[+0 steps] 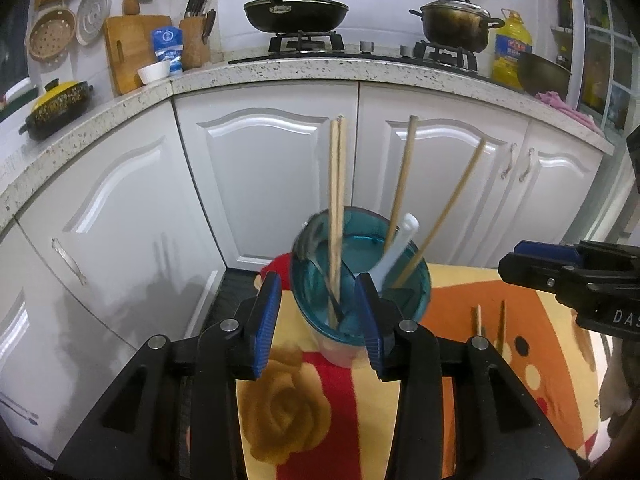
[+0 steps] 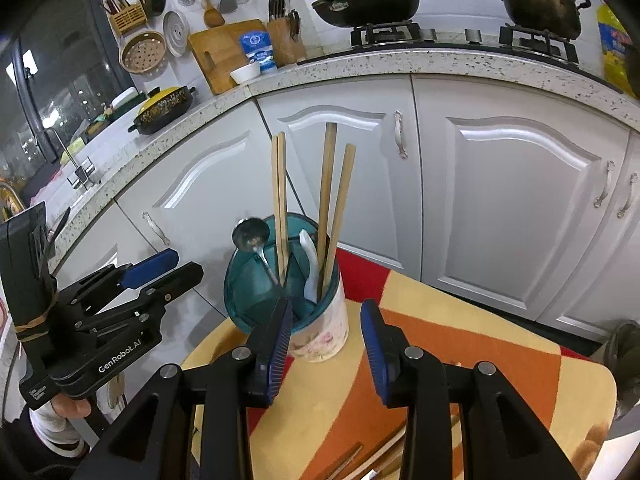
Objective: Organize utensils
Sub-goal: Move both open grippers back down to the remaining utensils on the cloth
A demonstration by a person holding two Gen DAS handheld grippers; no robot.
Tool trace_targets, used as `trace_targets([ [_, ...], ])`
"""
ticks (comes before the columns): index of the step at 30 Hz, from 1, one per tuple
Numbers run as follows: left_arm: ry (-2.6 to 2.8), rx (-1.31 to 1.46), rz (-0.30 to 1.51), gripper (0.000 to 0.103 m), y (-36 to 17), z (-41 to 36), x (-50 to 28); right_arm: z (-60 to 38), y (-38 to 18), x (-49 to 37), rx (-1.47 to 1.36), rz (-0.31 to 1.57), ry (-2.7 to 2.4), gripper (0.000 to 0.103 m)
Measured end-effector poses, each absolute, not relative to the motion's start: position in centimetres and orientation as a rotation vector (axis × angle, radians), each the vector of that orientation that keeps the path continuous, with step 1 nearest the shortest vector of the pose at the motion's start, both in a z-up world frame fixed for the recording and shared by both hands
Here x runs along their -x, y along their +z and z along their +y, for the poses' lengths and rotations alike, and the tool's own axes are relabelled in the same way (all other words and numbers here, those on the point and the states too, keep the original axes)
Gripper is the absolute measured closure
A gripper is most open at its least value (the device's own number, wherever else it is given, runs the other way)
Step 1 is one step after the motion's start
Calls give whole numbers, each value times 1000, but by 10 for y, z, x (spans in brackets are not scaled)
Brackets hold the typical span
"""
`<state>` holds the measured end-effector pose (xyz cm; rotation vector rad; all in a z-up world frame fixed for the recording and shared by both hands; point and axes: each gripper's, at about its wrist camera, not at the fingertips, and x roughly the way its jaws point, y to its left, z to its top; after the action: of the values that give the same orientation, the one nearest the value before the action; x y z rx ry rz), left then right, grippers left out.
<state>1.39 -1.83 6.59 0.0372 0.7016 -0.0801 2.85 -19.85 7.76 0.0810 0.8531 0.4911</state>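
A teal-rimmed utensil holder (image 1: 416, 300) (image 2: 332, 332) stands at the table's far edge. It holds several wooden chopsticks (image 1: 336, 208) (image 2: 280, 204), a metal spoon (image 2: 251, 233) and a white plastic spoon (image 1: 394, 256) (image 2: 310, 264). My left gripper (image 1: 318, 320) is open and empty, its fingers either side of the holder's near rim. My right gripper (image 2: 326, 344) is open and empty, just in front of the holder. Two loose chopsticks (image 1: 490, 324) lie on the table to the holder's right; chopsticks also lie below the right gripper (image 2: 352, 460).
The small table wears a yellow, orange and red cloth (image 1: 460, 308) (image 2: 460, 360). White kitchen cabinets (image 1: 260, 168) stand close behind it. The counter above carries a frying pan (image 1: 296, 10), a pot (image 1: 456, 20), an oil bottle (image 1: 512, 48) and a cutting board (image 1: 128, 48).
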Motion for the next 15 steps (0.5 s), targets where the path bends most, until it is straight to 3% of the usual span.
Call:
trace_targets([
  [15,-106,-26,729,66,54,-39,10,-215,70,-2,-77,869,445,65],
])
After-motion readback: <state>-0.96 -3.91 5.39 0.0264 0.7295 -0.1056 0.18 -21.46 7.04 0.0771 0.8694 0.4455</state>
